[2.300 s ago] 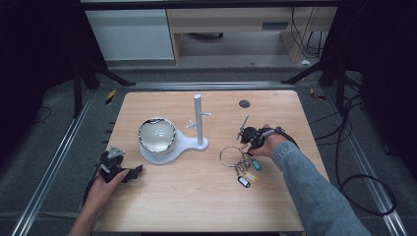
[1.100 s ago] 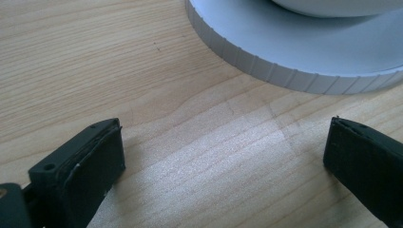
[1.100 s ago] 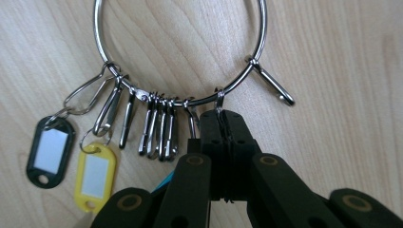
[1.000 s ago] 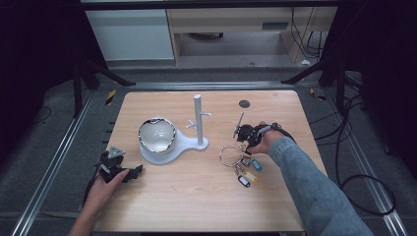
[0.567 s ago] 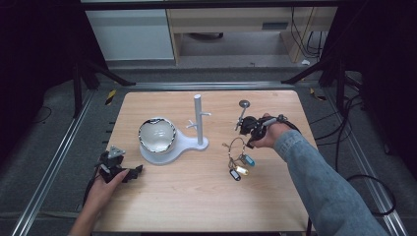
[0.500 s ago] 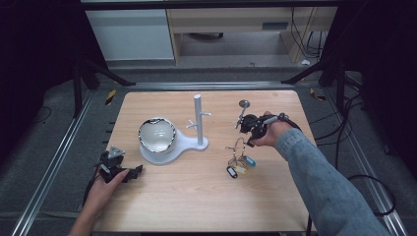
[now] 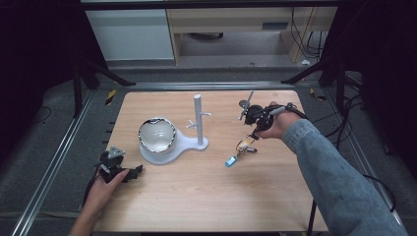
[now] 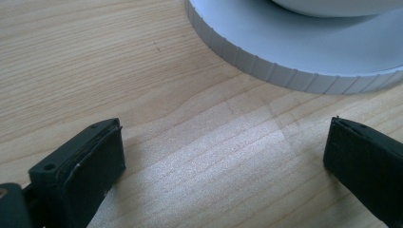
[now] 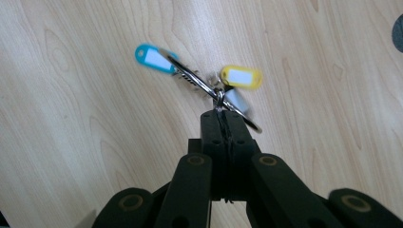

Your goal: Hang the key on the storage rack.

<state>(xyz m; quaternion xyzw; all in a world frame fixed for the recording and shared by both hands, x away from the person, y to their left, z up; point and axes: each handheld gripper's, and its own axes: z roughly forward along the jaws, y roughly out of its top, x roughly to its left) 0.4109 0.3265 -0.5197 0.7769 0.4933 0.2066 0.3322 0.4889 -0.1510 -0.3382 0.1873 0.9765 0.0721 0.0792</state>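
Right hand-held gripper clamps a key ring; tag labels blank.

A light wooden table stands on grey carpeted floor, framed by metal rails. Beyond the table, a white cabinet and beige shelving face it; cables trail right of it.

No readable text; blue tag and yellow tag label windows blank.
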